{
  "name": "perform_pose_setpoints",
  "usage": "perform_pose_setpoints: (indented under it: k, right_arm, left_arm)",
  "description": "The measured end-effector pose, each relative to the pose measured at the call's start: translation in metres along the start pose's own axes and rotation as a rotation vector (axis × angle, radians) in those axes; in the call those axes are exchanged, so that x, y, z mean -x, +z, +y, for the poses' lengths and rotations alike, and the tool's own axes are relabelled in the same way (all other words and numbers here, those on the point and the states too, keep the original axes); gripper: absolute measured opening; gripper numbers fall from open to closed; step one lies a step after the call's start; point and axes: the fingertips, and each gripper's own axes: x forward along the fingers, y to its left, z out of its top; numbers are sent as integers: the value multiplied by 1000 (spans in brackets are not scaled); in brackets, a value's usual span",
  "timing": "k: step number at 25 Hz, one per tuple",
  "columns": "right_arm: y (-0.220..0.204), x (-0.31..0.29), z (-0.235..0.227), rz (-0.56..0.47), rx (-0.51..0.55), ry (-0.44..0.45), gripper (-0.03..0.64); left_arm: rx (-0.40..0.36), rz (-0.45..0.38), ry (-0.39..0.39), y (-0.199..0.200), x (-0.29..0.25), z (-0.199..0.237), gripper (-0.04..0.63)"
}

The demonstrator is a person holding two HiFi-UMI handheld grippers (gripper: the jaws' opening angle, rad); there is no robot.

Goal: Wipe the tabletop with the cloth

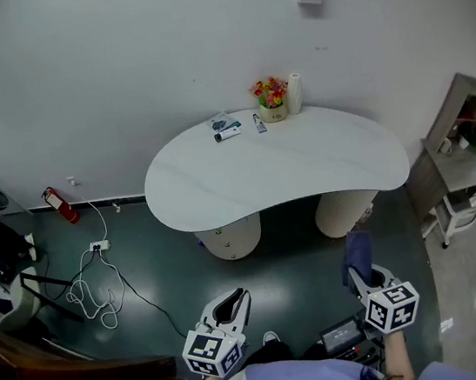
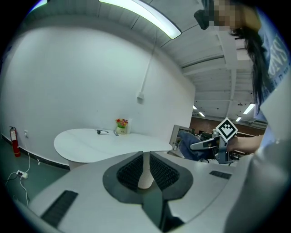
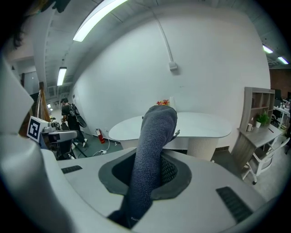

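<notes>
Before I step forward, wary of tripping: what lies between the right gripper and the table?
Only bare floor separates the right gripper from the table, per the head view.

No text, brand or number is legible; items (image 1: 228,129) on the tabletop (image 1: 305,166) are too small.

Cloth (image 3: 152,154): dark blue-grey, nubby terry weave, bunched into thick roll. Clamped between jaws of right gripper (image 3: 157,172); free end stands up and forward past them, top rounded over. In head view, cloth (image 1: 358,256) hangs over floor just short of tabletop's near edge, not touching it.

Tabletop (image 1: 279,166): white, smooth, kidney-shaped, level, long side along white wall, on two round cream pedestals. In right gripper view tabletop (image 3: 204,125) shows behind cloth, well apart.
</notes>
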Motion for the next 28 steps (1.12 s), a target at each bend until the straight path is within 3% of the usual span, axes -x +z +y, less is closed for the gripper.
perform_pose_setpoints:
  k: [9,19,28]
  right_arm:
    - [-5,46,-17,-29,21,46,69]
    - [-60,115,-52,11,59,78,69]
    - [-76,152,-78,-3,41,77,68]
  left_arm:
    - [-1,0,-32,-7,2,-78,37]
    - [-9,44,-30,-51,17,-177,37]
    - [-42,33,-1,-45,26,-211,37]
